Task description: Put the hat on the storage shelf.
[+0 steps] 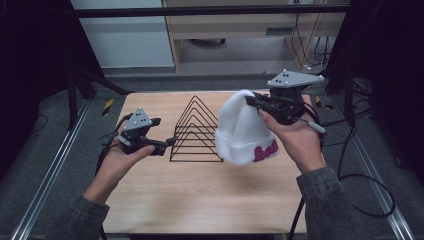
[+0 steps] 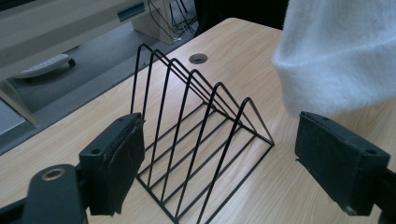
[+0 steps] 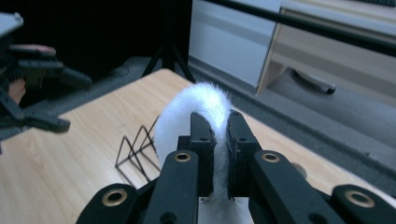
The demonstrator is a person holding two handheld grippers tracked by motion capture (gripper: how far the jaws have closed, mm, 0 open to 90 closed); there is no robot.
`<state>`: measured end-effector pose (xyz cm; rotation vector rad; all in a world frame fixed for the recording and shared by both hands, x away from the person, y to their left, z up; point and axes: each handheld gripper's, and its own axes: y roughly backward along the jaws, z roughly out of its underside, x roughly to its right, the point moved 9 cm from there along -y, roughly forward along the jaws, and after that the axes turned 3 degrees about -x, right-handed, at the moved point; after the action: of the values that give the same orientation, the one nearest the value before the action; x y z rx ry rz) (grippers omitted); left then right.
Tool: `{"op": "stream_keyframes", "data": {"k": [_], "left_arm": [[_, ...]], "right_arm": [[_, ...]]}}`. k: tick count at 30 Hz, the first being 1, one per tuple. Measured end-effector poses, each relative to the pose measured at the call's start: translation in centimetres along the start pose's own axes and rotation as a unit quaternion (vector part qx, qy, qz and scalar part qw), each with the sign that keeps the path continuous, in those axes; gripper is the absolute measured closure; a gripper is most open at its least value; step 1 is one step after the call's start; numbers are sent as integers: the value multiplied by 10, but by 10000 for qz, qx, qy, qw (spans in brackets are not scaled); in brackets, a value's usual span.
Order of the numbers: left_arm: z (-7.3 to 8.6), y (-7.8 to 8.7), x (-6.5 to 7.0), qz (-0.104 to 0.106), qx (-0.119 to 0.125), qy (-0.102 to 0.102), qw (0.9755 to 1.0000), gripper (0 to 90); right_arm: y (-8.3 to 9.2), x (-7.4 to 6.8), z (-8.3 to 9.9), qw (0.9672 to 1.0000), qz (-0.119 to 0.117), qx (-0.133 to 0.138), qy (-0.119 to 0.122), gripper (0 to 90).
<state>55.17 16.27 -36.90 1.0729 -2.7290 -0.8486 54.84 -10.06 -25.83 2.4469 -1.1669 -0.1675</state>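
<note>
A white knit beanie [image 1: 242, 132] with pink lettering on its cuff hangs above the right half of the wooden table [image 1: 200, 200]. My right gripper [image 1: 250, 101] is shut on its crown, and in the right gripper view the white fabric [image 3: 205, 100] is pinched between the right gripper's [image 3: 219, 135] two jaws. A black wire rack [image 1: 196, 132] of triangular dividers stands mid-table. My left gripper [image 1: 167, 144] is held just left of the rack, jaws open and empty. In the left gripper view the rack [image 2: 196, 135] lies beyond the left gripper's [image 2: 219, 158] jaws, with the beanie [image 2: 336, 51] at upper right.
A round cable hole [image 2: 198, 58] sits in the tabletop behind the rack. Beyond the table's far edge are a grey floor, a pale cabinet [image 1: 250, 25] and loose cables [image 1: 310, 45]. Metal rails [image 1: 50, 170] run along both sides of the table.
</note>
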Motion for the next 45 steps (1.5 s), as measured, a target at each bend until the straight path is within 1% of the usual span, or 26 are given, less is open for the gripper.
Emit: {"op": "stream_keyframes", "data": {"k": [4,7,9,10,11,14,15,17,18,22,25,27,29,30,31,32,33,38,39,42,44,45], "left_arm": [[-6,-3,-1,98,89,111,9999,144],[-8,-4,-2,124,121,109,9998,139],[-14,-4,-3,192,193,163,9995,135],[-14,-4,-3,192,193,163,9995,133],[-19,-4,-2,238,226,163,9993,128],[-25,-5,-1,266,219,129,9993,123],[-32,-6,0,286,271,109,9992,123],[-34,-7,1,292,252,78,9992,132],[-40,-9,4,329,262,39,9991,133],[-50,-11,12,396,286,-89,9988,132],[-57,-16,12,380,259,-169,9988,131],[-61,-20,12,422,276,-117,9987,131],[-63,-26,12,452,250,-108,9986,132],[-63,-26,12,452,250,-108,9986,132],[-60,-33,11,427,109,-122,9990,132],[-59,-35,10,408,58,-132,9991,132],[-57,-40,10,367,4,-157,9992,132],[-53,-48,8,415,-67,-133,9990,118],[-53,-49,8,428,-61,-163,9989,117],[-55,-50,13,553,24,-200,9983,111],[-56,-51,14,558,58,-232,9982,114],[-56,-53,14,570,74,-178,9982,115]], "right_arm": [[-4,3,-8,10000,40,-3,-36,840],[-5,4,-12,10000,64,16,-25,840],[-7,6,-21,9999,51,75,-71,840],[-8,6,-24,9999,60,78,-62,840],[-9,6,-27,9999,69,88,-39,840],[-11,6,-32,9999,58,107,-44,840],[-14,5,-38,9999,51,137,-38,840],[-16,4,-43,9998,41,174,-41,840],[-17,2,-47,9998,14,206,-45,840],[-19,-2,-61,9995,9,330,-6,840],[-18,-5,-72,9990,-51,432,-51,840],[-19,-7,-77,9989,-71,463,-26,840],[-20,-11,-83,9987,-100,495,7,840],[-20,-11,-83,9987,-100,495,7,840],[-23,-15,-85,9987,-130,497,40,840],[-24,-16,-86,9986,-146,499,53,840],[-25,-17,-86,9986,-159,492,55,840],[-28,-23,-90,9983,-238,525,52,839],[-28,-24,-90,9982,-266,525,61,840],[-28,-28,-93,9980,-306,549,90,840],[-27,-31,-94,9979,-324,551,106,839],[-27,-32,-95,9979,-329,551,129,839]]}}
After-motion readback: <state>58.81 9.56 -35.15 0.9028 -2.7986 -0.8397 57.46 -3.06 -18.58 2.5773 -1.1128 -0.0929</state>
